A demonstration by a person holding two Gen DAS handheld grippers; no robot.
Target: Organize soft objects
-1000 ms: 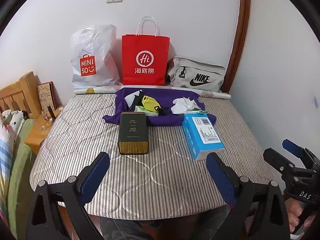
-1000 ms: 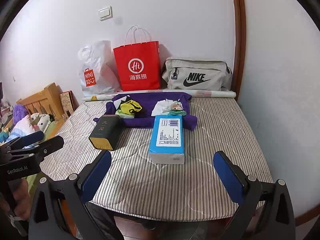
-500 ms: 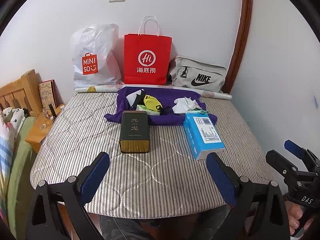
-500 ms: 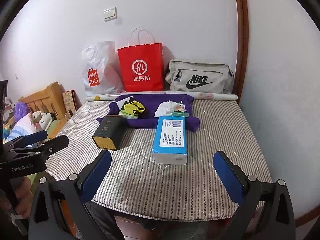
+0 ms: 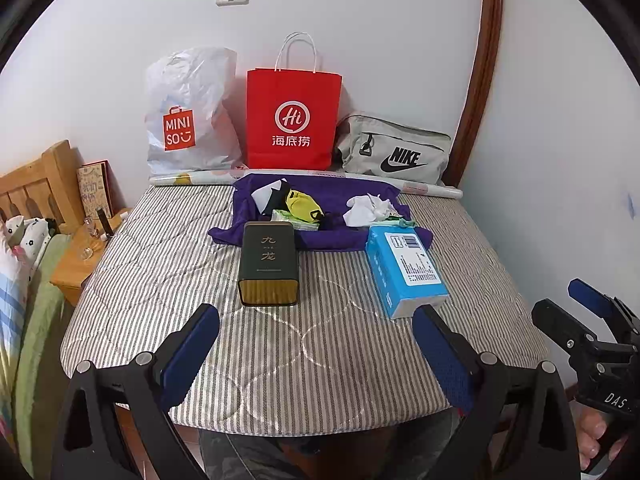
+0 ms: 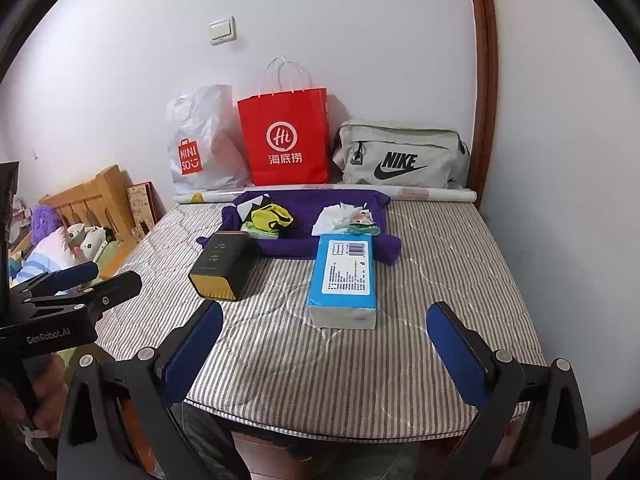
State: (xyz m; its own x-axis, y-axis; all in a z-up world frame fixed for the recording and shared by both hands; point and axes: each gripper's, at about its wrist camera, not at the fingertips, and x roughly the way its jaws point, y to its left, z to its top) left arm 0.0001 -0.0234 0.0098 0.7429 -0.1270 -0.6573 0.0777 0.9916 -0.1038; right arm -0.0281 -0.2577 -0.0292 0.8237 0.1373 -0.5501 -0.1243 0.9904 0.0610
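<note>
Striped mattress (image 5: 168, 264) filling most of both views, taken here as the landmark. Along its far edge, against the wall: a white MINISO plastic bag (image 5: 188, 120) at the far left, a red paper bag (image 5: 292, 120) upright at the far middle, a grey Nike pouch (image 5: 396, 152) at the far right. Just in front of these, on the mattress's far half, a rumpled purple cloth (image 5: 332, 196) carrying the soft things: a yellow-and-black fabric piece (image 5: 302, 206) on its left part, a white crumpled piece (image 5: 366, 208) on its right part. Nearer the mattress's middle, a blue box (image 5: 404, 268) touching the cloth's right front edge, and a dark green tin (image 5: 269, 266) lying on its side at the cloth's left front edge. Over the mattress's near edge, left gripper (image 5: 316, 344) spread wide, blue pads well apart, nothing between them; right gripper (image 6: 324, 340) likewise spread wide and empty, held off the mattress's near right corner.
</note>
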